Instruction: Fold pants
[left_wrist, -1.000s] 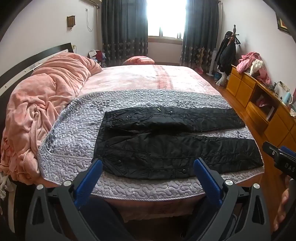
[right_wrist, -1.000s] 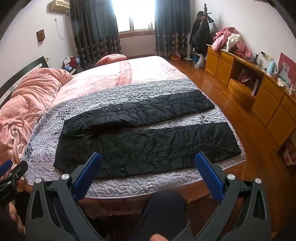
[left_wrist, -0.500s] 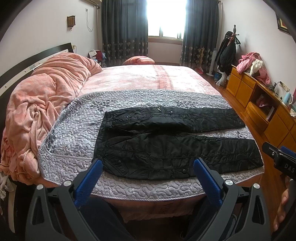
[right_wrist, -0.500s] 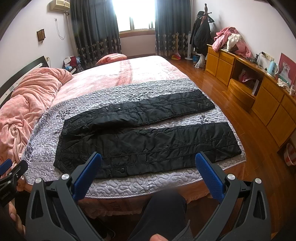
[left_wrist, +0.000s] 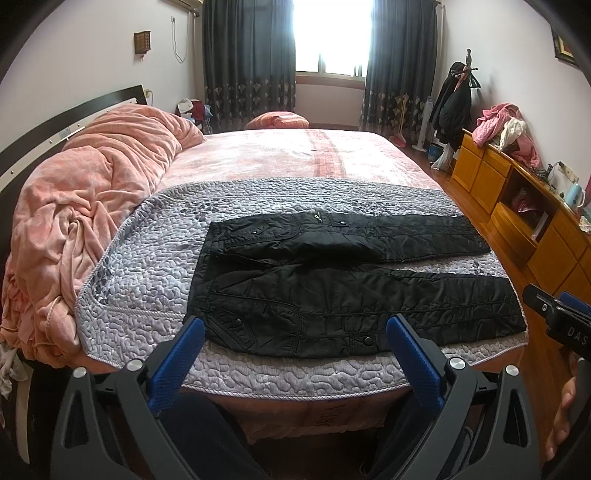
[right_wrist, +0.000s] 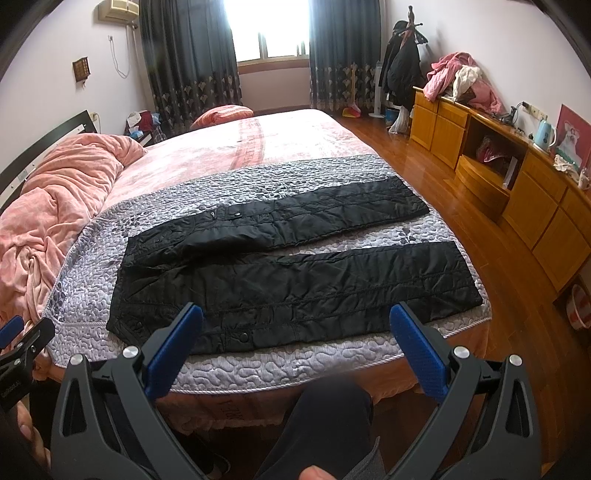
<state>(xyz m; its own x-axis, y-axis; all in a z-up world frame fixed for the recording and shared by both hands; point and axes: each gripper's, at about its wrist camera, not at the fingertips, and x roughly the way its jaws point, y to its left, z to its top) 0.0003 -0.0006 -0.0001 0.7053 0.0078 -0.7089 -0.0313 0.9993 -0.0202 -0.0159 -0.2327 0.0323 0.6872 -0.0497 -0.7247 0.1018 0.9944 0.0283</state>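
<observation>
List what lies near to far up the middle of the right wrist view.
Open right claw → black pants on the grey quilted cover → pink bedsheet → orange pillow → curtained window.

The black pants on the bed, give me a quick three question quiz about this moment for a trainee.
1. True or false: the black pants are already folded in half, one leg on the other.
2. Multiple choice: the pants lie on A) the pink blanket, B) the grey quilted cover, C) the wooden dresser.
3. Fill in: both the left gripper and the right gripper are ____ and hold nothing.

Key: 1. False, the two legs lie spread apart, side by side. 2. B. 3. Open.
</observation>
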